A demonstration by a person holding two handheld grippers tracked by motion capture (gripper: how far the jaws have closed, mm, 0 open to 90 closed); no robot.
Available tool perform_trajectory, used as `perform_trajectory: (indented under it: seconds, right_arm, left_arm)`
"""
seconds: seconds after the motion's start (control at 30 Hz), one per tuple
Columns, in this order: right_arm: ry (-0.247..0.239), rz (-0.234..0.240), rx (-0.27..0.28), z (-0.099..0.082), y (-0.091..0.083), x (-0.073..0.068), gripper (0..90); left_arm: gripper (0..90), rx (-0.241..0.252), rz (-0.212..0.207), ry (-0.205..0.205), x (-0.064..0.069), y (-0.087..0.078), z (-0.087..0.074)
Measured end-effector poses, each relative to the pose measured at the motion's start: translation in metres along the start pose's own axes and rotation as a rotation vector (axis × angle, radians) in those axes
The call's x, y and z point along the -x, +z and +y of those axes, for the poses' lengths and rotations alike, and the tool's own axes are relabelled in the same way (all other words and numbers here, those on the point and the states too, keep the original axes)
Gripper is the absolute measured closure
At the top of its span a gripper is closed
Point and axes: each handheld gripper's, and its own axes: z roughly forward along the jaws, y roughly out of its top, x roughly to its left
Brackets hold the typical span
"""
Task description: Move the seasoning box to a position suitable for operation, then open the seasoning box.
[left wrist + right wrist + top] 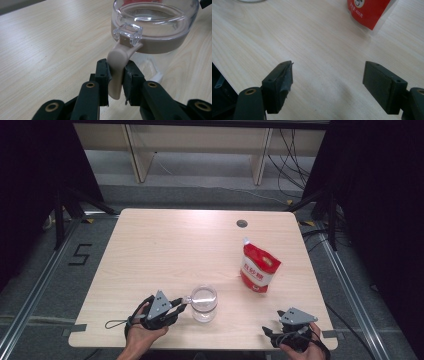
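Note:
A clear glass jar (204,303) stands near the table's front edge, its clear lid (155,17) on top. A beige latch handle (117,67) hangs from the jar's clear clasp. My left gripper (179,305) comes at the jar from its left, and its black jaws are shut on that beige handle (115,75). A red and white pouch (258,266) stands upright to the right of the jar and farther back; its lower part shows in the right gripper view (369,12). My right gripper (272,330) rests at the front right corner, jaws wide apart with only bare table between them (328,82).
The light wooden table (170,245) has a small dark round grommet (242,223) near its back edge. Black curtains flank both sides. Cables lie on the floor behind the table.

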Motion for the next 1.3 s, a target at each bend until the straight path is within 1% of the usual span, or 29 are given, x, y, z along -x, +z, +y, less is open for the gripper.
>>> perform_trajectory:
  seconds: [0.03, 0.07, 0.17, 0.27, 0.33, 0.37, 0.4, 0.43, 0.47, 0.5, 0.53, 0.57, 0.6, 0.63, 0.67, 0.7, 0.73, 0.83, 0.87, 0.9, 0.93, 0.97, 1.0, 1.07, 1.13, 1.17, 1.2, 1.27, 1.3]
  right_arm:
    - [0.006, -0.008, -0.007, 0.000, -0.001, 0.000, 25.0]
    - [-0.004, -0.010, -0.002, 0.000, -0.001, 0.000, 25.0]
    - [-0.011, 0.006, -0.001, 0.000, 0.000, 0.000, 25.0]
    - [-0.008, 0.001, -0.004, 0.000, 0.000, 0.000, 25.0]
    - [-0.005, 0.005, -0.003, 0.000, 0.001, 0.000, 24.9]
    - [-0.004, 0.004, -0.004, 0.000, 0.001, 0.000, 24.9]
    - [-0.004, 0.004, -0.004, 0.000, 0.001, 0.000, 24.9]
    - [0.002, 0.001, -0.002, 0.000, 0.000, 0.000, 24.9]
    - [0.001, 0.002, -0.001, 0.000, 0.000, -0.001, 24.9]
    - [0.001, 0.002, -0.001, 0.000, 0.000, -0.001, 24.9]
    - [0.001, 0.001, 0.000, 0.000, 0.000, -0.001, 24.9]
    - [0.001, 0.001, 0.000, 0.000, 0.000, -0.001, 24.9]
    - [0.004, -0.011, -0.004, 0.000, -0.001, -0.001, 24.9]
    - [0.004, -0.011, -0.004, 0.000, -0.001, -0.001, 24.9]
    - [-0.007, -0.010, -0.001, 0.000, -0.001, 0.000, 24.9]
    - [-0.007, -0.010, -0.001, 0.000, -0.001, 0.000, 24.9]
    - [-0.013, -0.005, 0.003, 0.001, -0.001, 0.000, 24.9]
    - [-0.018, 0.006, 0.001, 0.001, 0.000, 0.000, 24.9]
    - [-0.017, 0.006, 0.001, 0.001, 0.000, 0.000, 24.8]
    - [-0.017, 0.006, 0.001, 0.001, 0.000, 0.000, 24.8]
    - [-0.016, 0.007, 0.001, 0.001, 0.001, 0.000, 24.9]
    - [-0.014, 0.009, 0.002, 0.001, 0.001, 0.000, 24.9]
    - [-0.018, 0.011, 0.001, 0.001, 0.000, 0.000, 24.9]
    - [-0.013, -0.006, 0.004, 0.001, -0.001, -0.002, 24.9]
    - [-0.018, 0.000, 0.004, 0.002, 0.000, -0.002, 24.9]
    - [-0.018, 0.000, 0.004, 0.002, 0.000, -0.002, 24.9]
    - [-0.002, 0.004, -0.001, 0.002, -0.001, -0.003, 25.0]
    - [-0.004, 0.010, -0.004, 0.002, 0.000, -0.002, 24.9]
    - [-0.013, 0.005, -0.005, 0.002, 0.000, -0.002, 24.9]
  left_arm:
    - [75.1, -0.002, 0.000, 0.021, 0.000, 0.000, 0.001]
    - [75.1, -0.002, -0.005, 0.008, 0.001, 0.001, 0.001]
    - [75.0, -0.003, -0.015, 0.012, 0.003, 0.001, 0.001]
    - [75.1, -0.001, -0.035, 0.046, 0.007, 0.004, 0.003]
    - [74.9, 0.004, -0.048, 0.037, 0.008, 0.005, 0.002]
    - [74.8, -0.005, -0.052, 0.040, 0.006, 0.004, 0.003]
    - [74.6, 0.005, -0.063, 0.019, 0.006, 0.005, 0.002]
    - [74.0, 0.005, -0.063, 0.019, 0.006, 0.005, 0.002]
    - [72.5, 0.012, -0.078, -0.007, 0.006, 0.004, 0.001]
    - [68.7, 0.012, -0.078, -0.007, 0.006, 0.004, 0.001]
    - [60.5, 0.012, -0.102, -0.014, 0.005, 0.004, 0.001]
    - [60.5, 0.007, -0.100, -0.001, 0.005, 0.003, 0.002]
    - [50.8, 0.003, -0.098, 0.007, 0.005, 0.002, 0.001]
    - [48.5, 0.003, -0.098, 0.007, 0.005, 0.002, 0.001]
    - [45.2, 0.004, -0.100, 0.029, 0.004, 0.001, 0.001]
    - [45.2, -0.001, -0.101, -0.010, 0.005, 0.000, 0.000]
    - [39.1, -0.011, -0.092, -0.024, 0.003, -0.003, 0.000]
    - [33.0, -0.018, -0.087, -0.036, 0.002, -0.005, 0.000]
    - [30.8, -0.017, -0.099, -0.067, 0.002, -0.005, 0.000]
    - [29.7, -0.017, -0.099, -0.067, 0.002, -0.005, 0.000]
    - [29.7, -0.018, -0.105, -0.080, 0.003, -0.006, 0.001]
    - [28.5, -0.027, -0.100, -0.073, 0.003, -0.007, 0.001]
    - [25.5, -0.017, -0.106, -0.085, 0.004, -0.007, 0.002]
    - [24.0, -0.016, -0.108, -0.091, 0.006, -0.008, 0.005]
    - [23.8, -0.016, -0.109, -0.079, 0.005, -0.009, 0.005]
    - [23.8, -0.017, -0.101, -0.086, 0.006, -0.010, 0.006]
    - [22.2, -0.007, -0.104, -0.077, 0.005, -0.011, 0.006]
    - [21.2, -0.004, -0.094, -0.084, 0.004, -0.012, 0.007]
    - [21.2, -0.002, -0.092, -0.077, 0.003, -0.012, 0.007]
